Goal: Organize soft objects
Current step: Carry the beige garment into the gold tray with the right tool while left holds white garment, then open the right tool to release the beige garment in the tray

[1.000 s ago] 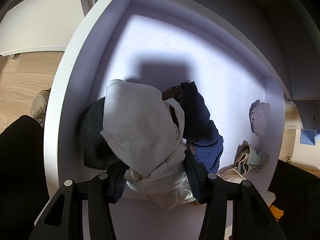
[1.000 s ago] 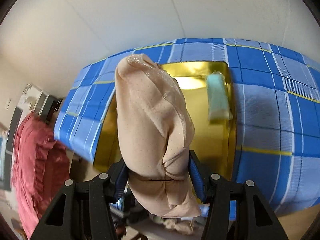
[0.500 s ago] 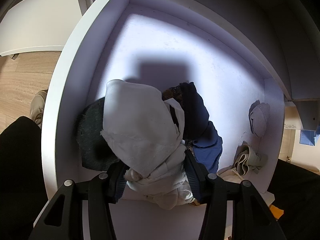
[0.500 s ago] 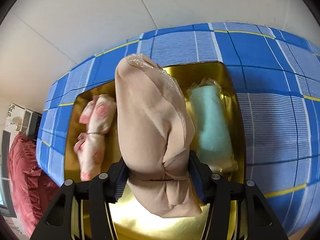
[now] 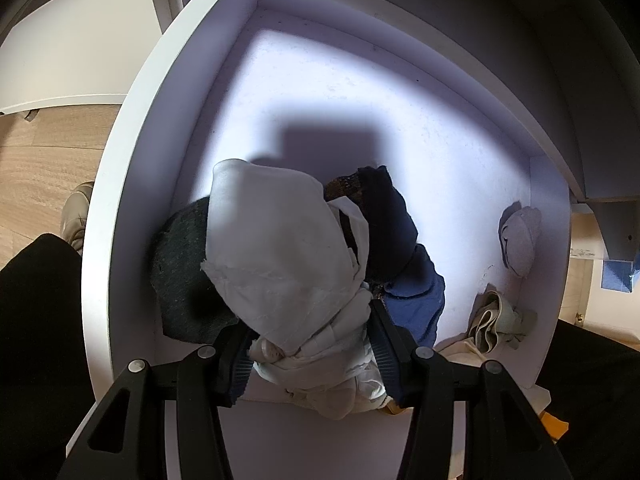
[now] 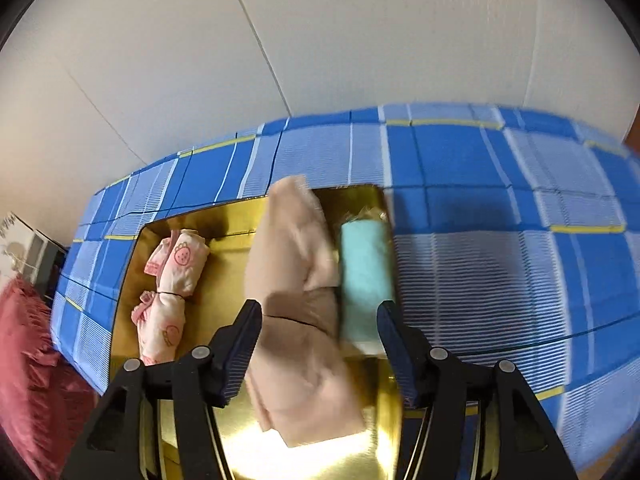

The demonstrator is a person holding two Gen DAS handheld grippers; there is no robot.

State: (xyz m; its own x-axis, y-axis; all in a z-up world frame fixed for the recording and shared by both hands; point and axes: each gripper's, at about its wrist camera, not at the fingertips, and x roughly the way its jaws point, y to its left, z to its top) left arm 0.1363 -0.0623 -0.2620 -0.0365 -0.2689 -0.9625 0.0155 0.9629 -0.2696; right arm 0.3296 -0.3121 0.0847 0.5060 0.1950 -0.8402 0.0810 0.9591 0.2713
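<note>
My left gripper [image 5: 312, 344] is shut on a white bundled cloth [image 5: 280, 264], held over a white drawer [image 5: 120, 184]. Under it lie a dark grey cloth [image 5: 180, 276] and a navy and blue cloth [image 5: 404, 256]. In the right wrist view my right gripper [image 6: 320, 340] has its jaws opening over a gold-lined box [image 6: 224, 304]. A beige rolled cloth [image 6: 296, 304] lies between the fingers with gaps on both sides, resting in the box beside a teal rolled cloth [image 6: 366, 280]. A pink patterned rolled cloth [image 6: 172, 292] lies at the box's left.
The box stands on a blue checked cover [image 6: 500, 240] by a white wall. A red fabric [image 6: 24, 360] is at the far left. In the drawer's right corner lie a pale grey cloth [image 5: 520, 240] and a greenish cloth [image 5: 496, 320]. A person's dark sleeve [image 5: 36, 320] flanks the drawer.
The right gripper moved in over the gold box and its jaws widened; the beige cloth dropped from upright in the grip to lying in the box. The left gripper did not move.
</note>
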